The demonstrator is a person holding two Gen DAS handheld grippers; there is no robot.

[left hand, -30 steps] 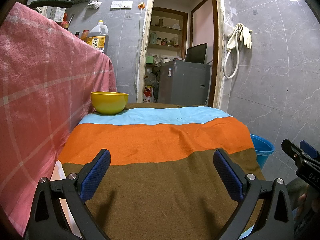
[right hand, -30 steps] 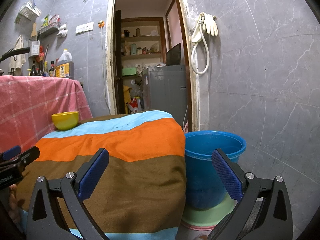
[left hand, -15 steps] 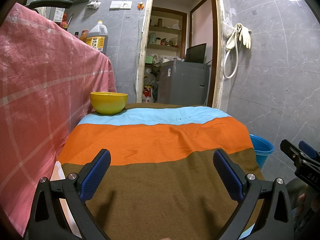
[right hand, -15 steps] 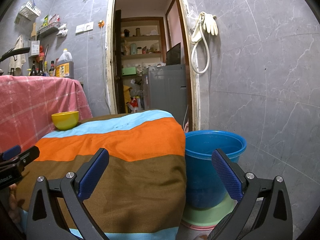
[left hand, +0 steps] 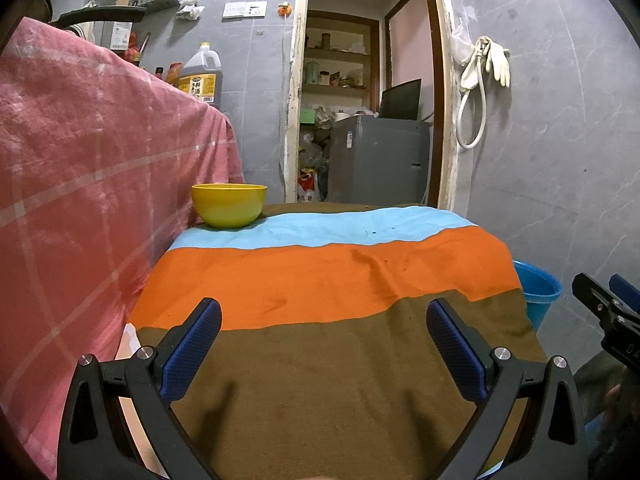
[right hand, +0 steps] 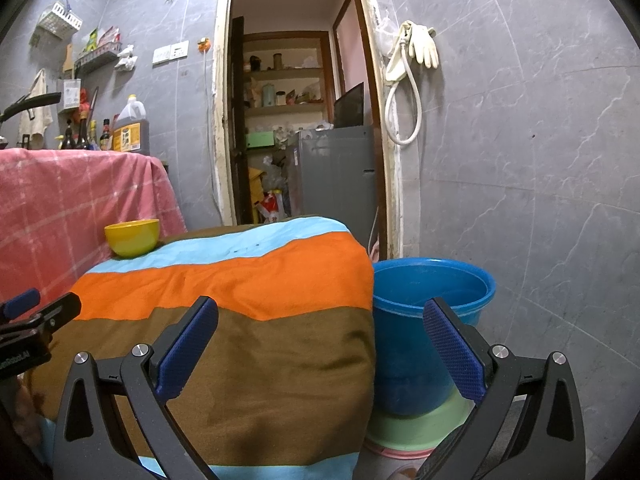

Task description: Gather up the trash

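Bucket [right hand: 424, 320], blue, sits on the floor just beside the desk's right edge, atop a green basin [right hand: 420, 420]; inside mostly hidden from the right cam, so can't tell what's in it. From the left cam only its rim [left hand: 536, 288] shows past the cloth corner. No loose trash visible on the desk.

Desk is covered w/ a striped cloth [left hand: 320, 320]: brown near, then orange, then light blue. Yellow bowl [left hand: 229, 204] stands upright at the far left corner on the blue stripe, next to the pink cloth [left hand: 80, 200] draped on the left.

Left gripper [left hand: 320, 336] hovers low over the brown stripe, level, pointing fwd toward the doorway; fingers [left hand: 192, 344] wide apart, holding nothing. Right gripper [right hand: 320, 336] is off to the right, aimed at the desk's right edge w/ the bucket behind its right finger; fingers [right hand: 452, 344] wide, nothing between them. Each gripper's tip shows at the edge of the other's view.
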